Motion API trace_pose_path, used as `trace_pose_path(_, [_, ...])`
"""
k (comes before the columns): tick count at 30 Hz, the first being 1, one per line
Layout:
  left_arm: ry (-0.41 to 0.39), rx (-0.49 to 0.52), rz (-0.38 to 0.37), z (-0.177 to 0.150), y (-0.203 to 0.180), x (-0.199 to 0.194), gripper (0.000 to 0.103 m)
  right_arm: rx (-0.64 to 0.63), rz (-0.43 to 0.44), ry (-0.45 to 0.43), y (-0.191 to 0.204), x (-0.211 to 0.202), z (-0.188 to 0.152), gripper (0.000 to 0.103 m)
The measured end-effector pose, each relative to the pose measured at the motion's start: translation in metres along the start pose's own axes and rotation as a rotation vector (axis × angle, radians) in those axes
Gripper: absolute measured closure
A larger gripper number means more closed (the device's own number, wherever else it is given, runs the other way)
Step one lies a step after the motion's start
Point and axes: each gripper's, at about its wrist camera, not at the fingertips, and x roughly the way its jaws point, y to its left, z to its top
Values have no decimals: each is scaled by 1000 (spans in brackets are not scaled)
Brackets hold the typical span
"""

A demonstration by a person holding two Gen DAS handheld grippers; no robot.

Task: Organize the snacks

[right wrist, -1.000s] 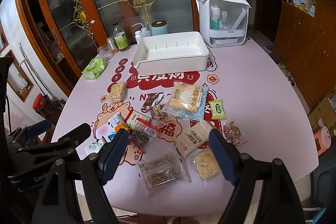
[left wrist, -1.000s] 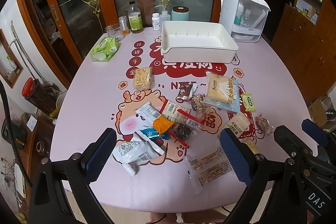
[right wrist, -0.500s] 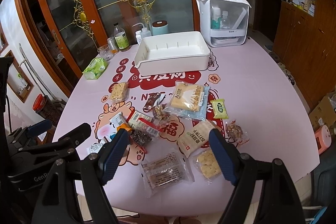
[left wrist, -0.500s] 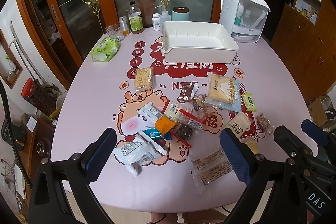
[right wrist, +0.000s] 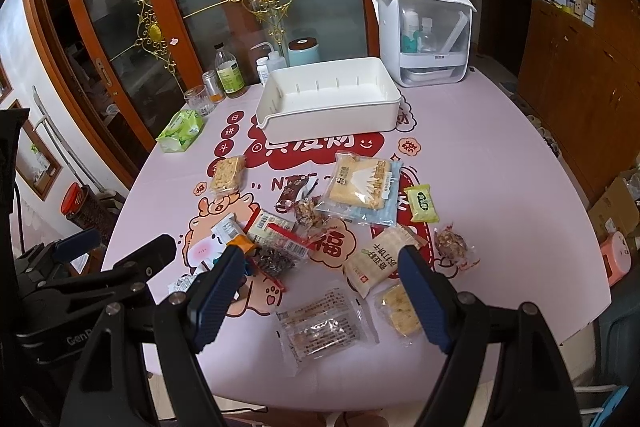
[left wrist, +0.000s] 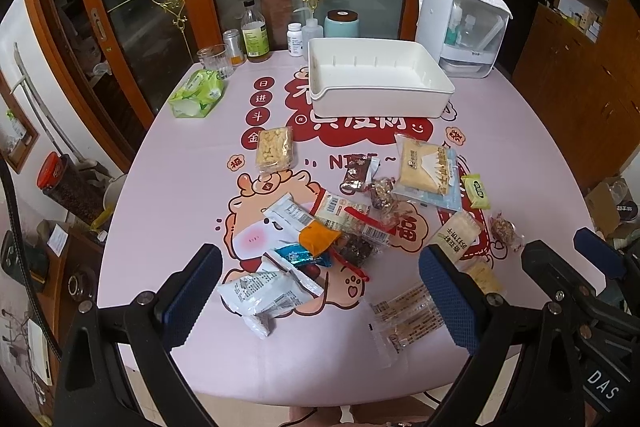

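I hold both claws spread and empty over the near edge of the surface (left wrist: 168, 155). The clear wafer pack (right wrist: 326, 327) lies between my right claw (right wrist: 320, 303) pads, long axis across the frame; left claw (left wrist: 320, 295) farther; white bin (right wrist: 332, 107) waits upper centre

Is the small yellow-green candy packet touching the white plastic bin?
Apart. The right wrist view shows the small yellow-green candy packet lying well in front of the white plastic bin, with bare pink tablecloth between them.
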Motion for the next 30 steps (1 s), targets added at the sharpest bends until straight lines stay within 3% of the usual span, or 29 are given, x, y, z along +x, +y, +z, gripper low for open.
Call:
trace_pose_path(22, [1,9,-59,21,42,18,4,131,-24,22,17,15,-7,23])
trace_pose_path(30, [-29,93,12,21,64,42,4,221,-74,102,6,45,-23,23])
